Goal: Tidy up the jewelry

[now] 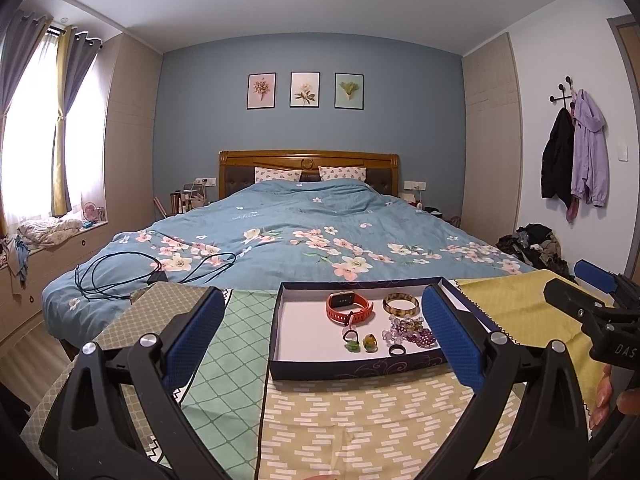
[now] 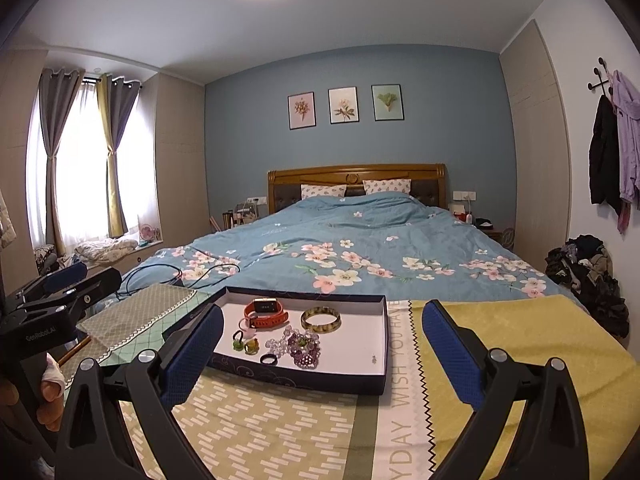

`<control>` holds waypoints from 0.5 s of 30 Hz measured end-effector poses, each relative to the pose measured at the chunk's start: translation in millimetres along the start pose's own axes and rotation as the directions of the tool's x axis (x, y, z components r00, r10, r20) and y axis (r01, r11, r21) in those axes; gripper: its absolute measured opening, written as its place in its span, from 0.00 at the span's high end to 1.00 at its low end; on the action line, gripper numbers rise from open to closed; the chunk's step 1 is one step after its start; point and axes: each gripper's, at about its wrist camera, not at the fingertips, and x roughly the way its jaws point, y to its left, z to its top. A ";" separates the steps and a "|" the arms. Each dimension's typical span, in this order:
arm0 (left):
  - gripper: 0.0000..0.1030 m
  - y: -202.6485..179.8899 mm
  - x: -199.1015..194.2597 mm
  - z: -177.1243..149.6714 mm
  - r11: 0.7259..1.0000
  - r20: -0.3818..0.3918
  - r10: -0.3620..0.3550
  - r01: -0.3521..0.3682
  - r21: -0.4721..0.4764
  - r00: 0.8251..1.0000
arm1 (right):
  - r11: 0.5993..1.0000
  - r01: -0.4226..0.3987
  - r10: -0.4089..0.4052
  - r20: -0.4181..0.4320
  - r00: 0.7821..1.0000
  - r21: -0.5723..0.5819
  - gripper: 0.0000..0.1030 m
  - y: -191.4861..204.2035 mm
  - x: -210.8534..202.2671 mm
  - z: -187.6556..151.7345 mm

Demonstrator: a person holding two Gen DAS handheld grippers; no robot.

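A dark blue tray [image 1: 280, 364] with a white floor [image 2: 360, 344] sits on patterned cloths. In it lie an orange watch [image 1: 347, 307] [image 2: 265, 313], a tortoiseshell bangle [image 1: 401, 305] [image 2: 321, 319], purple and clear bead bracelets [image 1: 412, 330] [image 2: 298, 346], two small green and yellow rings [image 1: 362, 343] [image 2: 245, 343] and a black ring [image 1: 397, 350] [image 2: 269, 359]. My left gripper [image 1: 324, 340] is open and empty, its fingers straddling the tray. My right gripper [image 2: 320, 354] is open and empty, in front of the tray's right part.
Patterned cloths [image 2: 272, 428] and a yellow cloth [image 2: 532, 344] cover the surface. A bed with a blue floral quilt [image 1: 304, 240] lies beyond, with black cables [image 1: 132, 272] on its left corner. Clothes are piled at the right wall [image 2: 588, 276].
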 end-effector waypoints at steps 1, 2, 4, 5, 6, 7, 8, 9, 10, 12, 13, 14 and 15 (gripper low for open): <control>0.06 -0.2 0.8 0.0 1.000 0.002 0.003 -0.003 -0.001 1.000 | 1.000 0.000 0.000 0.012 1.000 0.002 0.07 0.2 -0.7 0.5; 0.06 0.0 0.6 -0.1 1.000 0.003 0.004 -0.004 -0.002 1.000 | 1.000 0.000 0.000 0.020 1.000 0.002 0.07 0.2 -0.9 1.0; 0.06 -0.6 2.2 -0.5 1.000 0.002 0.002 -0.002 -0.006 1.000 | 1.000 0.010 -0.010 0.039 0.999 0.001 0.07 0.3 -1.9 1.9; 0.06 -1.1 2.5 -0.4 1.000 0.002 0.003 -0.003 -0.007 1.000 | 1.000 0.008 -0.008 0.044 0.999 0.002 0.07 0.0 -2.0 2.2; 0.06 -1.4 2.5 -0.4 1.000 0.004 0.003 -0.003 -0.009 1.000 | 1.000 0.008 -0.009 0.042 0.999 0.003 0.07 0.0 -1.3 2.5; 0.06 -1.6 2.9 -0.9 1.000 0.009 0.013 -0.013 -0.010 1.000 | 1.000 0.009 -0.009 0.044 0.999 0.003 0.07 -0.1 -1.3 2.3; 0.06 -1.7 2.8 -0.8 1.000 0.014 0.021 -0.021 -0.010 1.000 | 1.000 0.007 -0.007 0.044 0.999 0.003 0.07 0.1 -1.0 2.3; 0.06 -1.4 3.3 -1.0 1.000 0.017 0.024 -0.024 -0.014 1.000 | 1.000 0.009 -0.009 0.043 0.999 0.001 0.07 0.3 -0.4 2.2; 0.06 -1.9 3.1 -0.6 1.000 0.017 0.025 -0.025 -0.017 1.000 | 1.000 0.009 -0.009 0.045 0.999 0.000 0.07 0.1 -0.4 2.1; 0.06 -0.4 3.2 -0.7 0.999 0.023 0.029 -0.028 -0.029 0.999 | 1.000 0.009 -0.009 0.046 0.999 0.001 0.07 -0.1 0.1 1.9; 0.06 0.1 3.8 -1.1 0.999 0.023 0.030 -0.029 -0.033 0.999 | 1.000 0.010 -0.010 0.047 0.999 0.002 0.07 0.0 0.2 1.9; 0.06 0.2 3.3 -0.9 0.999 0.026 0.036 -0.035 -0.033 0.999 | 1.000 0.011 -0.011 0.048 0.999 0.003 0.07 0.0 0.2 1.7; 0.06 0.1 3.8 -1.4 0.999 0.029 0.044 -0.043 -0.031 0.999 | 1.000 0.011 -0.011 0.048 0.999 0.004 0.07 0.0 0.3 1.8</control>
